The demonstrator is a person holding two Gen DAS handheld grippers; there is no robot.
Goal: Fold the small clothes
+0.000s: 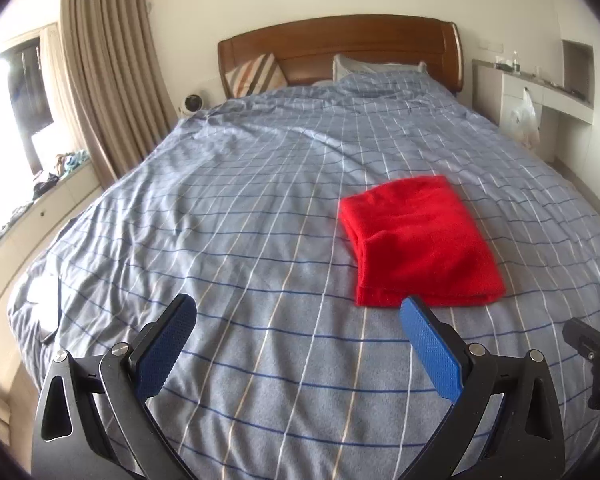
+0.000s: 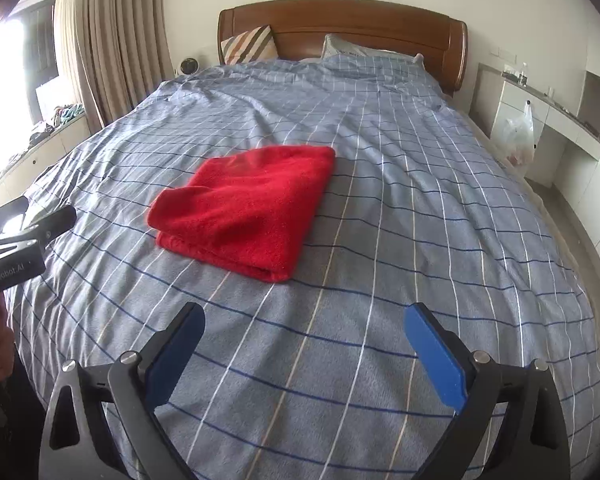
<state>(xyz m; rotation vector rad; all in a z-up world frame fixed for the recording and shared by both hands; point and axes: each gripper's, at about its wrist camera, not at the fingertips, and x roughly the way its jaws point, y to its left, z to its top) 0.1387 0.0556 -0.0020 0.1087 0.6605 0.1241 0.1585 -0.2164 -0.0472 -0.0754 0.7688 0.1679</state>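
A red cloth (image 1: 420, 240) lies folded into a flat rectangle on the blue checked bedcover (image 1: 240, 220). In the right wrist view the red cloth (image 2: 248, 204) lies ahead and to the left. My left gripper (image 1: 298, 312) is open and empty, held above the cover just in front of the cloth's near edge. My right gripper (image 2: 304, 320) is open and empty, above the cover a little nearer than the cloth. The left gripper's body (image 2: 16, 240) shows at the left edge of the right wrist view.
A wooden headboard (image 1: 340, 48) with pillows (image 1: 256, 74) stands at the far end. Beige curtains (image 1: 100, 80) and a window ledge with clutter (image 1: 40, 184) are on the left. A white desk with a plastic bag (image 1: 526, 116) is on the right.
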